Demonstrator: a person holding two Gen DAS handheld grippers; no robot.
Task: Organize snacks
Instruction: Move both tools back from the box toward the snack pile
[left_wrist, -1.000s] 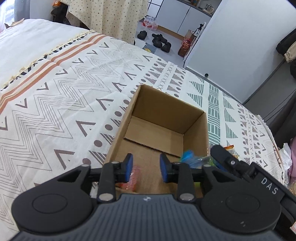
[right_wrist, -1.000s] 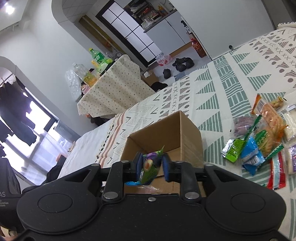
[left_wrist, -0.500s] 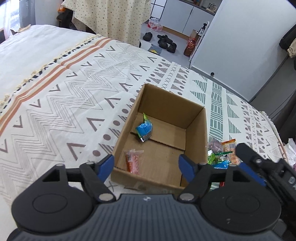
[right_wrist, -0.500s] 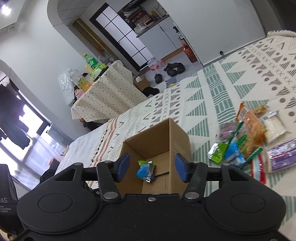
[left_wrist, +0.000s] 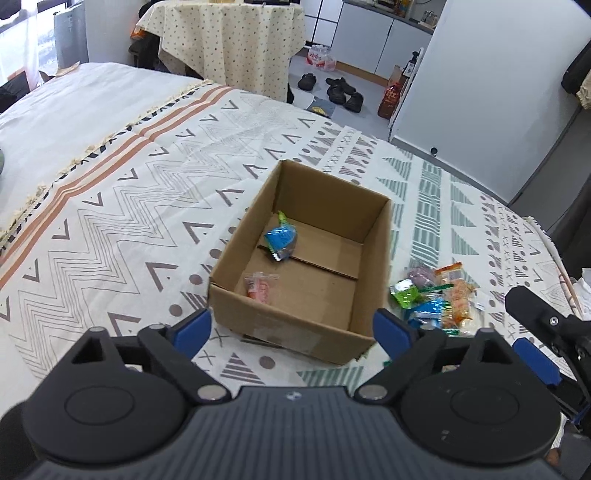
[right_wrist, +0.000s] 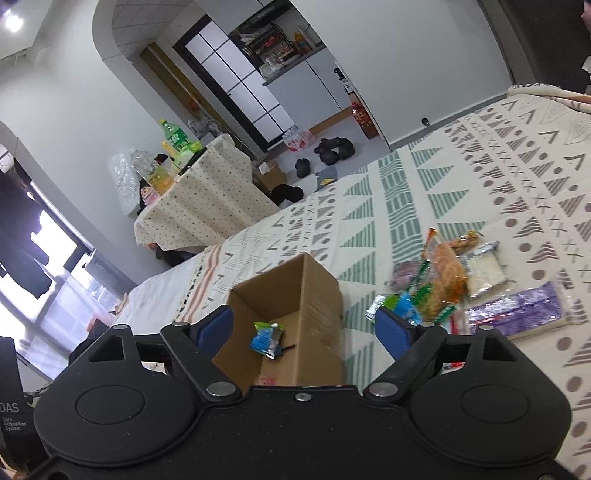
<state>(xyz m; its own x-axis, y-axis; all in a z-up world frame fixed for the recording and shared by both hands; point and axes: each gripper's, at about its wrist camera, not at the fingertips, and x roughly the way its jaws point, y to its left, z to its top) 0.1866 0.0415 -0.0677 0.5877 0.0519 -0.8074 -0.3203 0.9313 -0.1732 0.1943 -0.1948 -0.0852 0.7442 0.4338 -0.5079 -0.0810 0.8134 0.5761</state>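
Observation:
An open cardboard box (left_wrist: 373, 258) stands on the patterned bedspread; it also shows in the right wrist view (right_wrist: 317, 291). Inside lie a blue and green snack packet (left_wrist: 280, 238), also seen in the right wrist view (right_wrist: 266, 338), and a small red packet (left_wrist: 260, 286). A pile of loose snack packets (left_wrist: 436, 295) lies right of the box, also in the right wrist view (right_wrist: 443, 280). My left gripper (left_wrist: 293, 330) is open and empty, just before the box's near wall. My right gripper (right_wrist: 304, 326) is open and empty above the box; it shows in the left wrist view (left_wrist: 535, 332) at right.
A purple flat packet (right_wrist: 517, 308) and a white packet (right_wrist: 484, 267) lie in the pile. The bed edge (left_wrist: 424, 155) runs behind the box. A cloth-covered table (left_wrist: 229, 37) and shoes (left_wrist: 340, 88) are on the floor beyond.
My right gripper opened and let the blue and green packet fall into the box. My left gripper opened too. Both have drawn back from the box.

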